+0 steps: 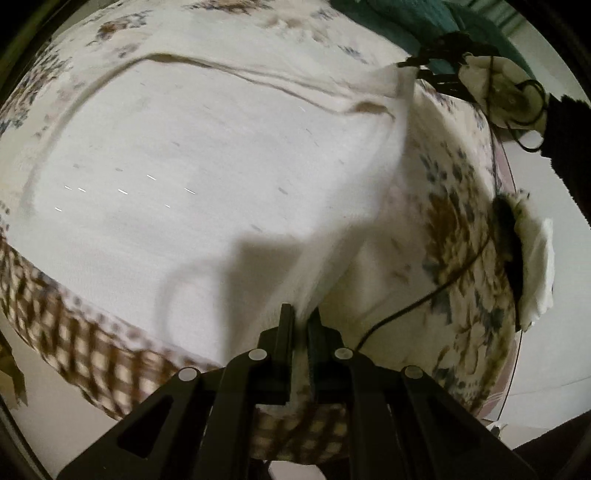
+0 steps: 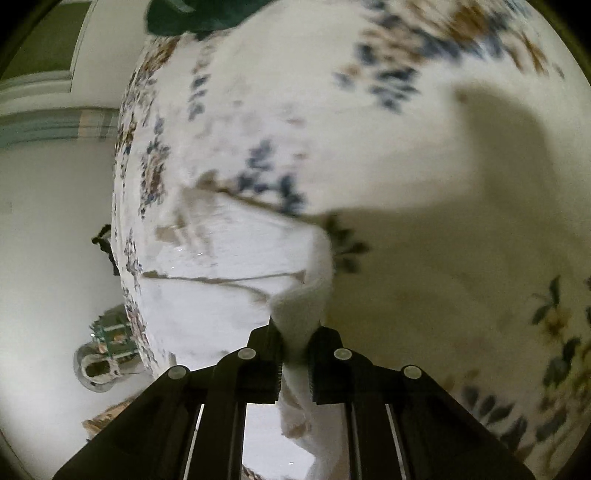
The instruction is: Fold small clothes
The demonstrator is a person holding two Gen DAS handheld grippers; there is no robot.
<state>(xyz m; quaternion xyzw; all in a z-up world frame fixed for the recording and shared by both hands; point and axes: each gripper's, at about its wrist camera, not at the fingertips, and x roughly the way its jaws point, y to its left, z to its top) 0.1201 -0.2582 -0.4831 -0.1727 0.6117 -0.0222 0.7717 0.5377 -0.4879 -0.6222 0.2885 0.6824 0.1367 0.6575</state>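
the left gripper (image 1: 301, 314) points forward and down over the bed, its two black fingers (image 1: 286, 325) drawn close together and pinching a bunched edge of the white garment (image 1: 177, 177). from that pinch the cloth rises in a taut fold toward the far right corner, where the right gripper (image 1: 432, 64) shows dark and small at the garment's other lifted corner. the rest of the garment lies spread flat across the floral bedspread (image 1: 454, 229), with a beige-trimmed edge running along its far side. a checked border (image 1: 81, 332) of the bedding hangs at the near edge, and a thin black cable (image 1: 424, 299) trails over the bedspread to the right.

the right gripper (image 2: 295, 332) angles down over the same bed, its jaws nearly shut on a thick wad of the white garment (image 2: 236, 240), which passes between the fingers (image 2: 325, 343) and hangs below them. the lifted corner stands up from the floral bedspread (image 2: 424, 258); the flat part lies to the left. a dark green cloth (image 2: 192, 14) sits at the bed's far end. both views are blurred.
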